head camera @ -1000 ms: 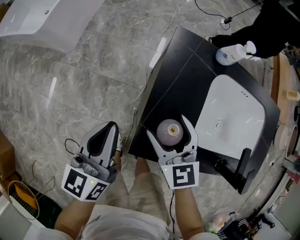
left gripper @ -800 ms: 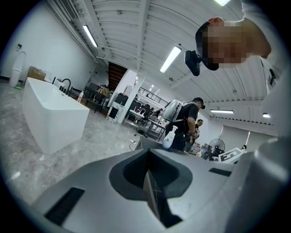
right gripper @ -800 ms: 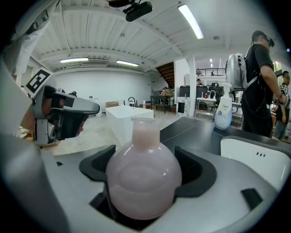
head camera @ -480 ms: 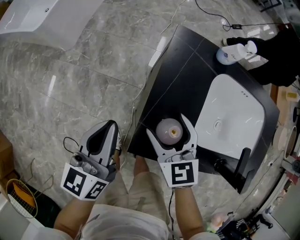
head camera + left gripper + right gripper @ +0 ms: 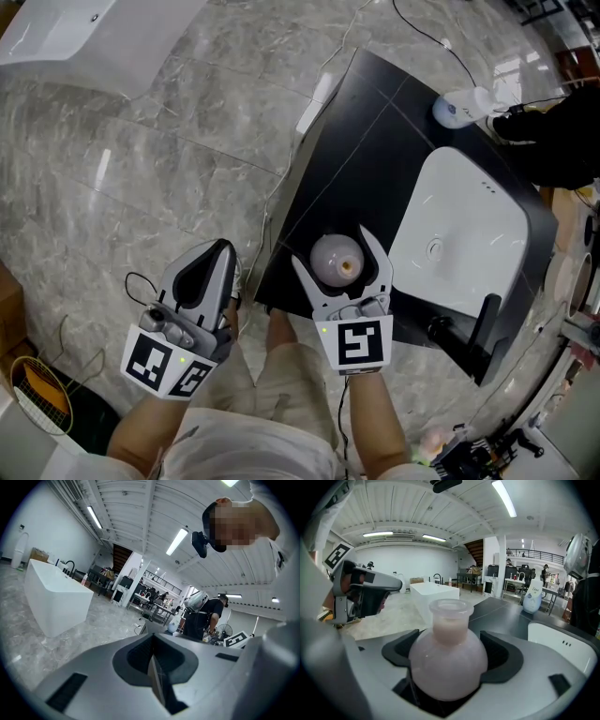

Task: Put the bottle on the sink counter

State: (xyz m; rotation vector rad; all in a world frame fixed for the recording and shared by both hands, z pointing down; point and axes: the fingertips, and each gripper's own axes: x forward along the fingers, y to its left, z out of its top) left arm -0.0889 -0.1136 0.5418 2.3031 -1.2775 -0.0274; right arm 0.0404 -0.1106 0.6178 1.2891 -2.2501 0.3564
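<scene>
A round pale-pink bottle (image 5: 337,260) (image 5: 447,660) with a short open neck sits upright between the jaws of my right gripper (image 5: 339,262) (image 5: 449,665), which is shut on it. It hangs over the near left corner of the black sink counter (image 5: 366,159) (image 5: 506,616). My left gripper (image 5: 208,272) (image 5: 153,665) is off to the left over the marble floor, jaws closed together with nothing in them.
A white basin (image 5: 464,234) is set in the counter, with a black faucet (image 5: 473,333) at its near side. A white pump bottle (image 5: 459,108) (image 5: 533,597) stands at the counter's far corner beside a person in black (image 5: 558,136). A white bathtub (image 5: 94,37) lies at the far left.
The person in black at the far corner has shifted right, away from the pump bottle. Both grippers hold almost still.
</scene>
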